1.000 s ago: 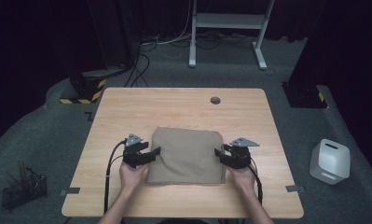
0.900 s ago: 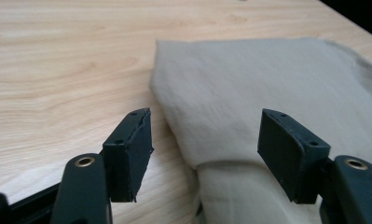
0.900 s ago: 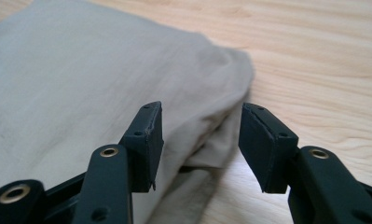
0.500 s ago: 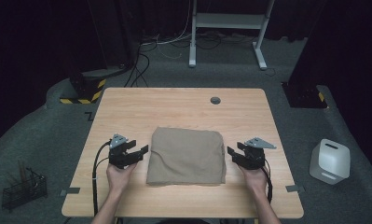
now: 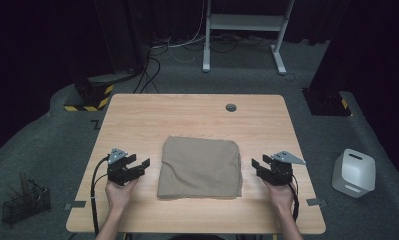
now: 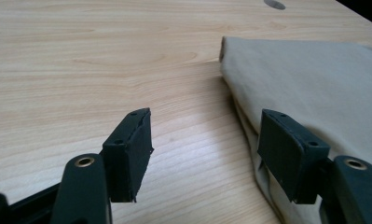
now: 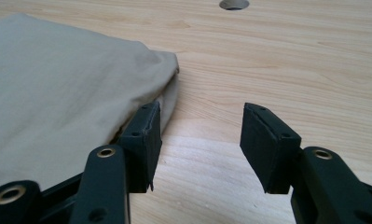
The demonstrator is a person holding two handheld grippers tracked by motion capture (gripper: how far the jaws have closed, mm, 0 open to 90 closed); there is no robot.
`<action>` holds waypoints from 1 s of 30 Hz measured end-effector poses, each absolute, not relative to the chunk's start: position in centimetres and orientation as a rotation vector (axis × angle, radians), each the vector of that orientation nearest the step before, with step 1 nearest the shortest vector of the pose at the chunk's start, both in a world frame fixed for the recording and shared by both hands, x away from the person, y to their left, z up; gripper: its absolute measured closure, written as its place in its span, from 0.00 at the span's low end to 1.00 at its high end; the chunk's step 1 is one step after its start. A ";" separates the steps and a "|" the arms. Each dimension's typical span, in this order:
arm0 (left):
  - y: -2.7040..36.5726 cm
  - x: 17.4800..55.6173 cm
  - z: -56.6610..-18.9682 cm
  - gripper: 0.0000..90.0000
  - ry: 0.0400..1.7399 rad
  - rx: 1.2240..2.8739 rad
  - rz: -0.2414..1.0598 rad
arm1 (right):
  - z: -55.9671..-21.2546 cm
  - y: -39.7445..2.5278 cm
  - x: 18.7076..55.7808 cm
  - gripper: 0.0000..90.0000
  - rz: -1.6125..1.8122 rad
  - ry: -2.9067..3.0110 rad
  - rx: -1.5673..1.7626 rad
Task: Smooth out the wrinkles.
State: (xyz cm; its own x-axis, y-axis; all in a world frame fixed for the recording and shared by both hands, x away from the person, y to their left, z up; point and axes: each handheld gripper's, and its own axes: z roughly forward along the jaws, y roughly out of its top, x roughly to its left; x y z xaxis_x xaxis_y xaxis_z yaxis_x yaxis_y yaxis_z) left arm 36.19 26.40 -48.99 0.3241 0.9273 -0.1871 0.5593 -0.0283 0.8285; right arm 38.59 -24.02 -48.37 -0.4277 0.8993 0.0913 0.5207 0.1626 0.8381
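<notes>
On the light wooden table (image 5: 137, 125), the folded tan fabric cloth (image 5: 199, 166) lies flat at the middle of the near half, a squarish stack with several layers showing along its sides. It lies free of both tools.

Left black two-jaw gripper (image 5: 133, 168): released, jaws spread, nothing between them; it sits just beside the cloth's left edge. In the left gripper view one pad (image 6: 291, 151) stands in front of the layered edge of the cloth (image 6: 314, 88), the other over bare wood; whether it touches the cloth, cannot tell.

Right black two-jaw gripper (image 5: 265, 171): likewise released and empty, near the cloth's right edge. In the right gripper view the cloth (image 7: 58, 98) lies behind one pad (image 7: 144, 140).

Judgement: the step in hand looks like taking or leaving the two side edges of the fold. If gripping:
- slide the lower jaw along the wood under all layers, not between them, or the fold will peel apart;
- close both sides at matching points so the stack lifts level;
- lift together and keep light tension, since soft fabric will sag in the middle.

The round dark hole (image 5: 231, 107) in the table's far side is well apart from the work.
</notes>
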 end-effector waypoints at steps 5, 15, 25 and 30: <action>27.3 35.9 -49.6 0.39 1.382 1.694 0.524 | -48.8 -24.8 38.3 0.53 1.154 2.004 1.366; 28.9 35.8 -50.8 0.39 1.454 1.685 0.538 | -49.8 -25.8 38.3 0.53 1.100 1.994 1.416; 29.7 36.3 -51.7 0.39 1.526 1.720 0.602 | -50.9 -26.3 39.0 0.53 0.991 1.996 1.448; 30.0 36.4 -52.0 0.39 1.557 1.721 0.646 | -51.4 -26.5 39.5 0.53 0.943 2.003 1.460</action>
State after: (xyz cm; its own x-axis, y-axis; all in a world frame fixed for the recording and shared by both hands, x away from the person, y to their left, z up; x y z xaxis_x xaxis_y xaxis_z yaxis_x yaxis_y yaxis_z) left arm 36.44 29.99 -52.01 0.1463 0.9843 -0.0988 0.6257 -0.0147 0.7799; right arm 39.48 -26.54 -51.40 -0.3116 0.9501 0.0132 0.6157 0.1913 0.7644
